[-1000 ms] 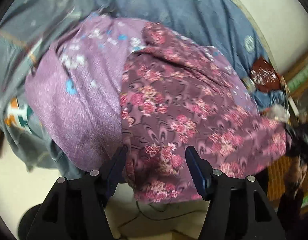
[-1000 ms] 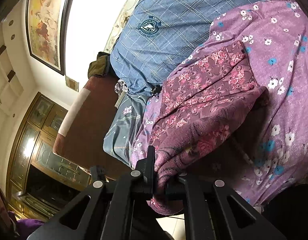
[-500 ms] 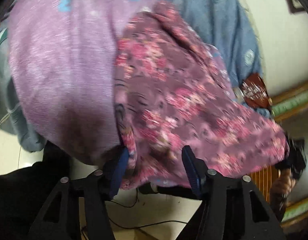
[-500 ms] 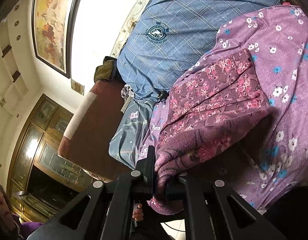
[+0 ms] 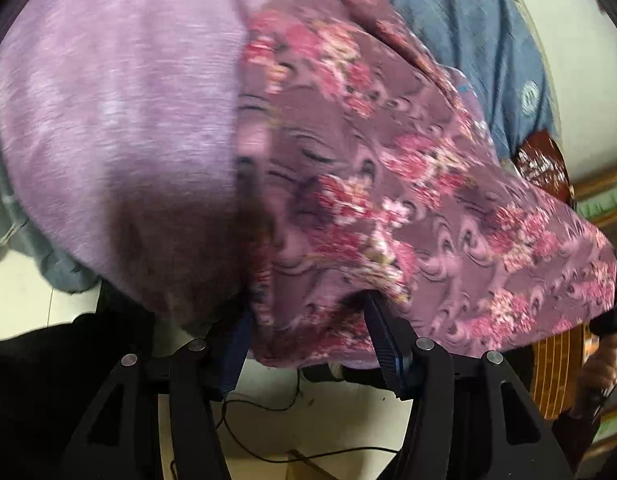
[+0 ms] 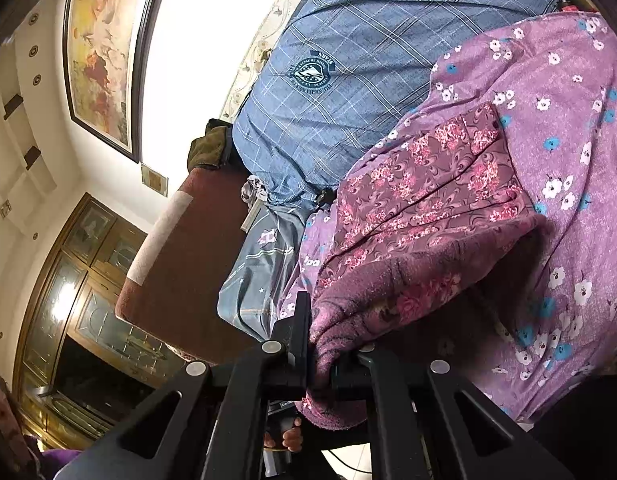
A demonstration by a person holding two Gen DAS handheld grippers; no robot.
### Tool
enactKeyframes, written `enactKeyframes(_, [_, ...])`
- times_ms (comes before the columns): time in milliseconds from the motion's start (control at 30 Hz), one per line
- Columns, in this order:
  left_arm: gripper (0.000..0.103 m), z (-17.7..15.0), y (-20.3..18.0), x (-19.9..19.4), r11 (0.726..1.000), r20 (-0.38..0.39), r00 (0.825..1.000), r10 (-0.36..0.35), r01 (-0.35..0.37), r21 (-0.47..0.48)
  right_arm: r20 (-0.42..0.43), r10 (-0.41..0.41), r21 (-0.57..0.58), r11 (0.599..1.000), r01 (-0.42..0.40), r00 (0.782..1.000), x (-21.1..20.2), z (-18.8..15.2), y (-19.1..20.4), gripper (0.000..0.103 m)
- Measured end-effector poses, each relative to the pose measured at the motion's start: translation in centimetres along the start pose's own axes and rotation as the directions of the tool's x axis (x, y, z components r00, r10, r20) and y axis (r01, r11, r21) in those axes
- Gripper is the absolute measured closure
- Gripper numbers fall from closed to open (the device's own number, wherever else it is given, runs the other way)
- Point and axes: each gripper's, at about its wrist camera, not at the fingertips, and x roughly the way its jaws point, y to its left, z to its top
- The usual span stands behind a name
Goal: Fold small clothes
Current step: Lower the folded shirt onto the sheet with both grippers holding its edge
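Maroon floral garment [image 5: 388,184] pinched at one corner in the closed right tongs [image 6: 320,368], its other near edge hanging between the left tongs [image 5: 308,344], jaws just closing, seemingly not yet gripping: second-corner grab, then lift for folding.

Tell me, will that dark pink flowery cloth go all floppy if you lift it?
Probably floppy: the dark pink flowery cloth sags and bunches where the right gripper pinches it. Likely light, since one corner grip holds it. It seems fuzzy, so hardly slippery.
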Motion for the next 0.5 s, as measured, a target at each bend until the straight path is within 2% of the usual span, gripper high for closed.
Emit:
enactKeyframes(33, [0.061,0.0,-0.1,0.2,1.000,0.000,1.000,-0.004,0.004,0.012,-0.001,0.002,0.001,1.000,-0.002,1.000,0.0,-0.1,0.0,0.097])
enactKeyframes(67, [0.079,0.0,-0.4,0.3,1.000,0.000,1.000,-0.009,0.009,0.016,-0.001,0.004,-0.002,1.000,-0.004,1.000,-0.1,-0.1,0.0,0.097])
enactKeyframes(100, [0.091,0.0,-0.9,0.5,1.000,0.001,1.000,-0.013,0.013,0.019,0.000,0.003,-0.006,1.000,-0.003,1.000,-0.2,-0.1,0.1,0.097])
enactKeyframes(133, [0.092,0.1,-1.1,0.4,1.000,0.009,1.000,-0.013,0.013,0.024,0.001,0.000,-0.012,1.000,0.000,1.000,-0.3,0.0,0.2,0.097])
enactKeyframes(167, [0.097,0.1,-1.2,0.2,0.999,0.020,1.000,-0.022,0.022,0.030,0.002,-0.001,-0.016,1.000,0.001,1.000,-0.4,0.0,0.3,0.097])
enactKeyframes(333, [0.099,0.3,-1.7,-1.9,0.992,0.035,0.994,-0.104,0.101,0.081,0.013,-0.009,-0.032,0.999,0.009,1.000,-1.1,0.4,0.7,0.097])
enactKeyframes(433, [0.099,0.9,-2.6,-4.3,0.974,0.040,0.976,-0.213,0.209,0.090,0.025,-0.016,-0.048,0.999,0.017,1.000,-1.5,1.0,0.9,0.097])
enactKeyframes(467, [0.099,1.5,-3.3,-5.5,0.963,0.055,0.965,-0.256,0.249,0.108,0.031,-0.019,-0.052,0.998,0.020,0.999,-1.6,1.3,0.9,0.097])
enactKeyframes(500, [0.099,1.9,-3.3,-6.6,0.957,0.065,0.960,-0.273,0.264,0.122,0.035,-0.021,-0.054,0.998,0.023,0.999,-1.6,1.7,0.9,0.097])
